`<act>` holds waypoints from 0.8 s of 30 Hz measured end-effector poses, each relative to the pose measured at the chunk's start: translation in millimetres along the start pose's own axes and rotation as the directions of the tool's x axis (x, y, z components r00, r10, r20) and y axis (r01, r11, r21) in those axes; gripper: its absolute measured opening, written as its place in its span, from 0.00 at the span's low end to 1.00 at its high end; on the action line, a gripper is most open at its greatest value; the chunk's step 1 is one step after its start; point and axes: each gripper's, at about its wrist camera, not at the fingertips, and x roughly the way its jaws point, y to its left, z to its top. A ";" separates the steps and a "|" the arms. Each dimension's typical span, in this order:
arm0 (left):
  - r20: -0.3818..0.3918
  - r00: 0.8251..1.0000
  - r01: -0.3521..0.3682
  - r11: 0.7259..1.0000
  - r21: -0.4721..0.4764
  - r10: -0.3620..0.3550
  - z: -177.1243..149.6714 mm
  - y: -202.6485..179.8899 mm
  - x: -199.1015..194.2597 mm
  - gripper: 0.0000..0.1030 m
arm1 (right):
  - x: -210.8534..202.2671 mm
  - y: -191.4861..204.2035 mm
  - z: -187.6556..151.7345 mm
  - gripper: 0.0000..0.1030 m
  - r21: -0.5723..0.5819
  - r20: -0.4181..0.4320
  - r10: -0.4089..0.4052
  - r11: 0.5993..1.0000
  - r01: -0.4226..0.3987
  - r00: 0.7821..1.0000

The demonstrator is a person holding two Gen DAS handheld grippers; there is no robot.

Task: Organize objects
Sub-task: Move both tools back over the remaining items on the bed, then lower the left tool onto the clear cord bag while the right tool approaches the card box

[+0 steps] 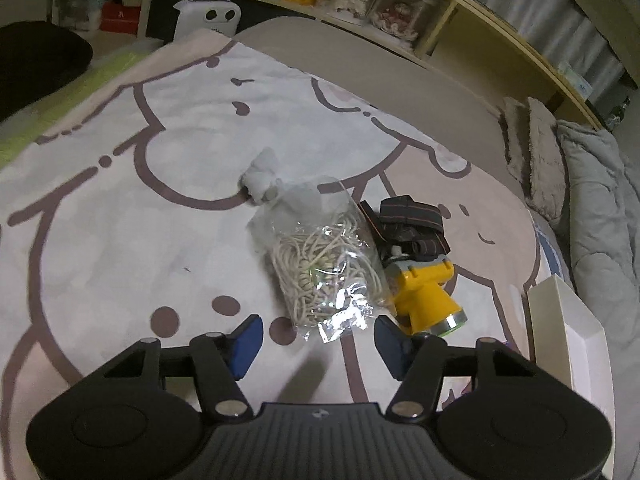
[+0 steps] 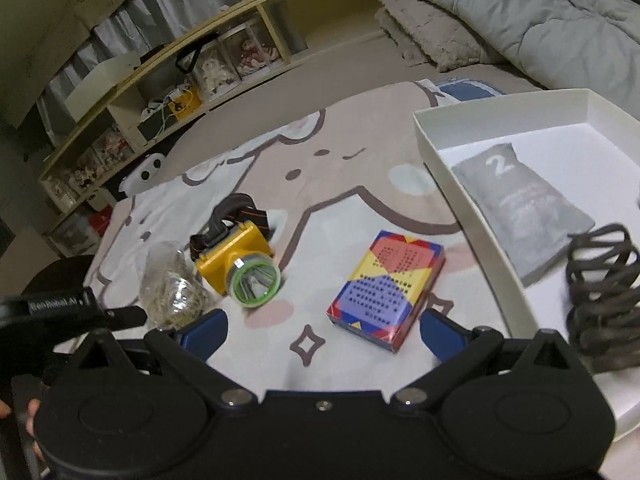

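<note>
A clear plastic bag of pale cord (image 1: pixel 324 260) lies on the cartoon-print blanket, just beyond my open, empty left gripper (image 1: pixel 316 344). A yellow headlamp (image 1: pixel 424 288) with a dark strap lies right of the bag, touching it. In the right wrist view the bag (image 2: pixel 172 288) and the headlamp (image 2: pixel 240 260) lie to the left, and a colourful small box (image 2: pixel 388 288) lies flat between the fingers of my open, empty right gripper (image 2: pixel 324 332). A white tray (image 2: pixel 460 176) at the right holds a grey pouch marked 2 (image 2: pixel 524 208) and a dark coiled cord (image 2: pixel 604 296).
The white tray's corner (image 1: pixel 568 340) stands at the right of the left wrist view. Pillows and a grey quilt (image 2: pixel 540 20) lie at the bed's head. A long wooden shelf (image 2: pixel 180 80) with boxes runs along the far side. The left gripper's body (image 2: pixel 60 308) shows at the left.
</note>
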 end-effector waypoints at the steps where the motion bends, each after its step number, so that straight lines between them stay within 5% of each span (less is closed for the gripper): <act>1: -0.002 1.000 0.009 1.000 -0.009 -0.009 -0.3 0.9 2.6 0.60 | 2.4 -0.1 -3.5 1.00 0.002 0.015 -0.012 1.000 0.012 1.000; 7: -0.003 0.999 0.037 0.998 -0.051 -0.037 -1.7 6.2 17.4 0.47 | 16.4 -3.7 -12.1 1.00 0.003 0.034 -0.052 0.999 0.052 0.998; 12: -0.024 1.000 0.004 0.999 -0.046 -0.005 -2.3 9.8 25.1 0.17 | 31.3 -12.6 -16.5 1.00 0.066 0.007 -0.062 0.996 0.061 0.998; 19: -0.028 1.000 0.010 0.998 -0.054 -0.012 -7.3 11.7 25.7 0.14 | 50.0 -17.5 -14.2 1.00 0.162 0.047 -0.093 0.983 0.084 0.995; 24: -0.077 0.997 0.000 1.000 -0.020 -0.001 -14.7 4.5 21.8 0.12 | 63.3 -9.8 -10.1 1.00 0.100 0.023 -0.142 0.985 0.139 0.990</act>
